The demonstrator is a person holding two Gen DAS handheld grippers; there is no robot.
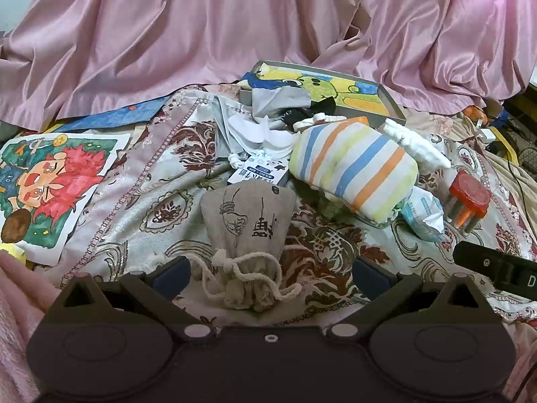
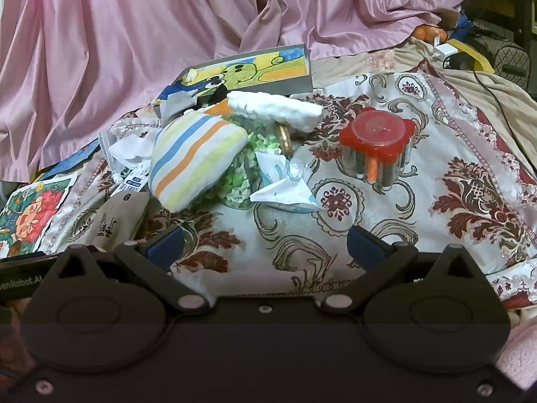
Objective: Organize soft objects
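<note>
My left gripper [image 1: 268, 273] spread wide around beige linen drawstring pouch [image 1: 246, 216], near centre of patterned cloth [image 1: 141, 208]. I close low on gathered neck, probably not touching yet. Right gripper [image 2: 265, 243] spread, empty.

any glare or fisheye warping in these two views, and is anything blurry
Left wrist view: sheen on the pink satin drape, edges bowed, dark corners; linen pouch sharp. Right wrist view: same bowing, slight glare on the red lid, far right background soft.
</note>
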